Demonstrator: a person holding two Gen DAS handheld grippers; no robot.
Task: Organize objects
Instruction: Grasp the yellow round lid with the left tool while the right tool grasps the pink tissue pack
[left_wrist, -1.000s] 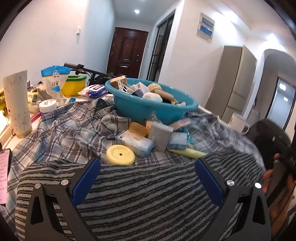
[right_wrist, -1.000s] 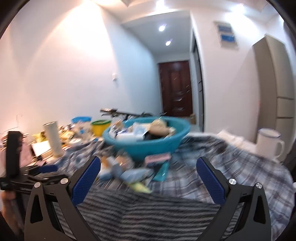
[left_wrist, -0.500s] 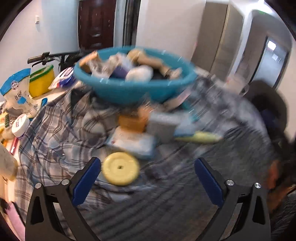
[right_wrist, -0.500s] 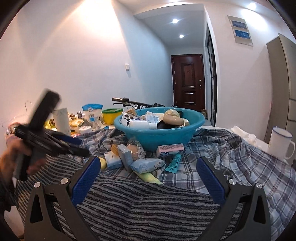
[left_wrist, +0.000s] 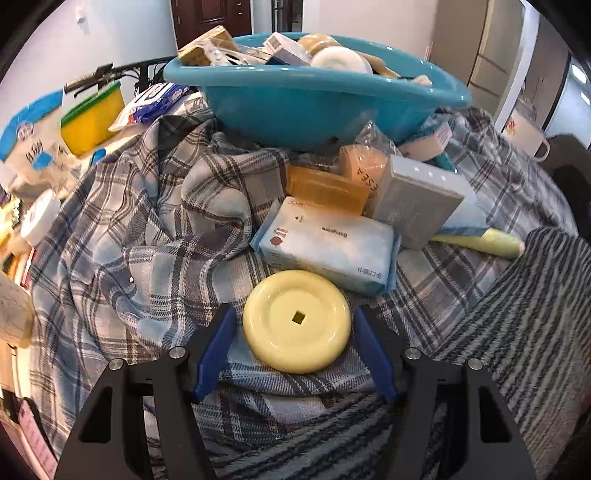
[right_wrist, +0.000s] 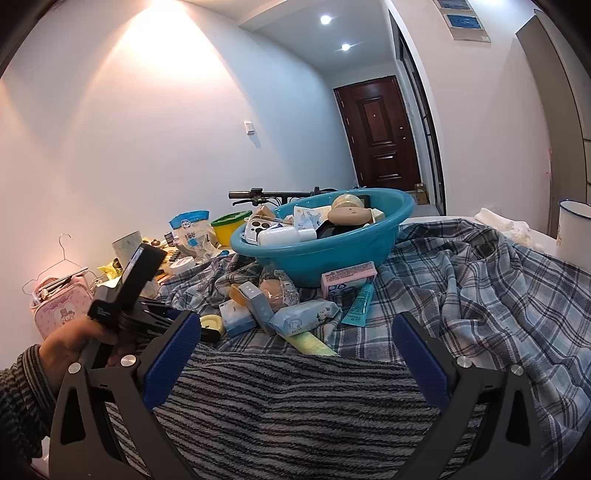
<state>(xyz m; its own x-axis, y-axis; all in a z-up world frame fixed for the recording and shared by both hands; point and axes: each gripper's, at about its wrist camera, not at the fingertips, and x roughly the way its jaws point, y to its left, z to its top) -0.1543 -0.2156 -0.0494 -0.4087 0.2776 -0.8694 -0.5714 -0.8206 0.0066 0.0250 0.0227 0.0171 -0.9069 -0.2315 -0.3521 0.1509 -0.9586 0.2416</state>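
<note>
On the plaid cloth (left_wrist: 122, 236) we see a yellow disc (left_wrist: 296, 320) lying flat between our left gripper's (left_wrist: 295, 325) blue pads (left_wrist: 216, 347), jaws spread, a sliver of cloth showing on each side. Just behind it sit a wipes pack (left_wrist: 328, 247) and the teal basin (left_wrist: 314, 107). Our right gripper (right_wrist: 295, 354) hangs wide open over a striped towel (right_wrist: 295, 398), grasping nothing.

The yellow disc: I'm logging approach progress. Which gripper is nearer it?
Left. The left gripper brackets the yellow disc with open fingers; the right gripper hovers farther back above the striped towel.
</note>
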